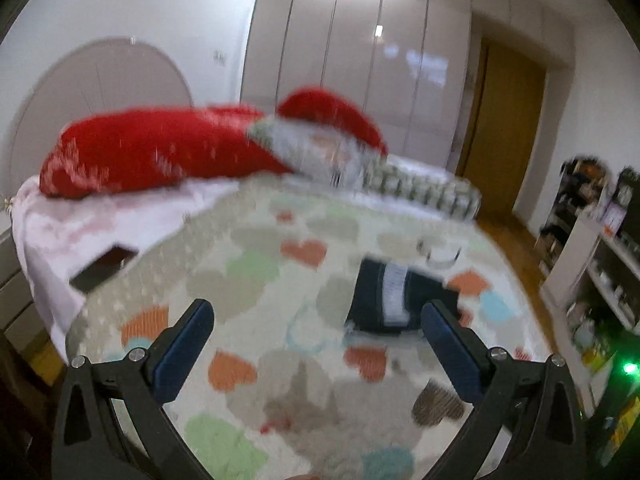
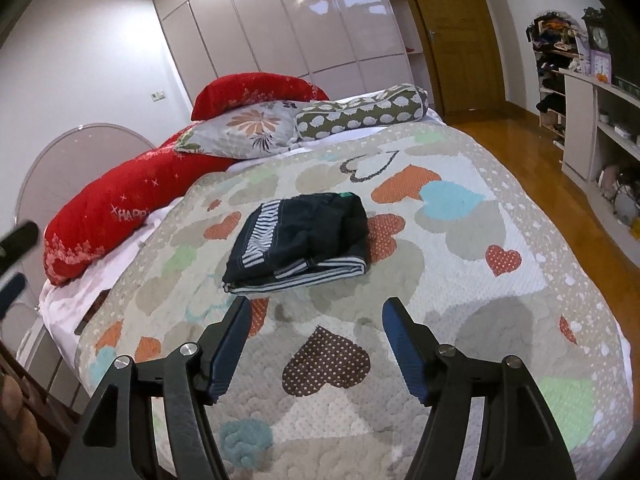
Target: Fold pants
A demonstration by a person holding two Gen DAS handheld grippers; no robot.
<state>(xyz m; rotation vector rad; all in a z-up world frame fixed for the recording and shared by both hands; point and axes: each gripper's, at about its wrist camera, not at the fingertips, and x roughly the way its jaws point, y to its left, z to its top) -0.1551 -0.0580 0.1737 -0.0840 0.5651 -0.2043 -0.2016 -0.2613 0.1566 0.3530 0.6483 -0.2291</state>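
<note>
The dark pants point(image 2: 298, 238) with a striped band lie folded in a compact stack on the heart-patterned quilt point(image 2: 460, 280). In the blurred left wrist view the pants point(image 1: 394, 296) lie ahead and right of centre. My right gripper point(image 2: 316, 312) is open and empty, just in front of the stack and apart from it. My left gripper point(image 1: 318, 312) is open and empty, above the quilt point(image 1: 248, 280), with its right finger near the stack's near edge. The left gripper's fingertips point(image 2: 16, 240) show at the far left edge of the right wrist view.
Red pillows point(image 2: 132, 200), a floral pillow point(image 2: 244, 128) and a spotted bolster point(image 2: 360, 114) lie at the head of the bed. A wardrobe point(image 2: 280, 32) and wooden door point(image 2: 452, 36) stand behind. Shelves point(image 2: 600, 120) line the right wall across the wooden floor point(image 2: 520, 152).
</note>
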